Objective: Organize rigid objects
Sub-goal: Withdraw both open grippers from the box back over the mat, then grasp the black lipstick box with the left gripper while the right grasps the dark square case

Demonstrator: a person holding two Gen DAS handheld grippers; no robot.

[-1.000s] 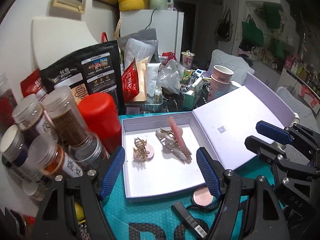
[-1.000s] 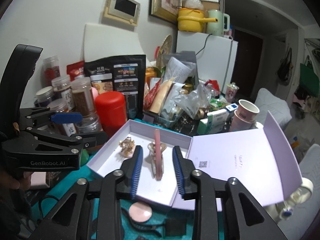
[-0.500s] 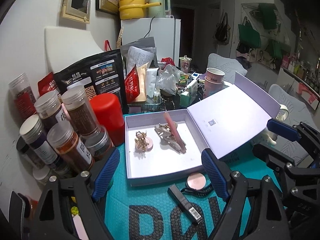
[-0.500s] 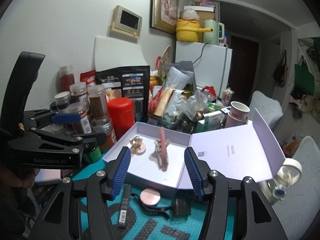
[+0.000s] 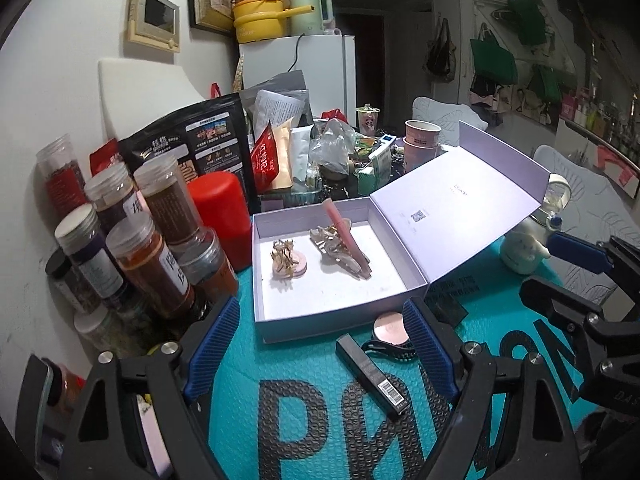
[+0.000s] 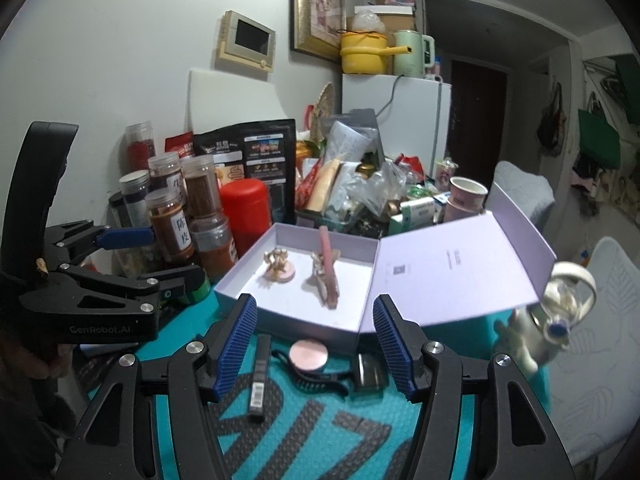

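Note:
An open lilac box (image 5: pixel 332 314) sits on a teal mat, its lid folded back to the right. Inside lie a gold clip on a pink disc (image 5: pixel 286 262) and a pink claw clip (image 5: pixel 344 240). In front of the box lie a round pink compact (image 5: pixel 390 326), a black barcoded tube (image 5: pixel 372 372) and a black hair band (image 6: pixel 316 376). My left gripper (image 5: pixel 320 332) hangs open and empty just short of the box front. My right gripper (image 6: pixel 316 320) has its jaws opening, with nothing between them, above the compact (image 6: pixel 309 354) and the tube (image 6: pixel 259 376).
Several spice jars (image 5: pixel 152 256) and a red canister (image 5: pixel 218 216) crowd the box's left side. Pouches, bags and stacked paper cups (image 5: pixel 420 140) fill the back. A white teapot-like ornament (image 6: pixel 560 312) stands right of the lid. A white fridge (image 5: pixel 304 68) is behind.
Both grippers have drawn back from the box, which looks smaller now. The right jaws have widened away from the pink claw clip, which stays in the box. The compact and tube have come into view.

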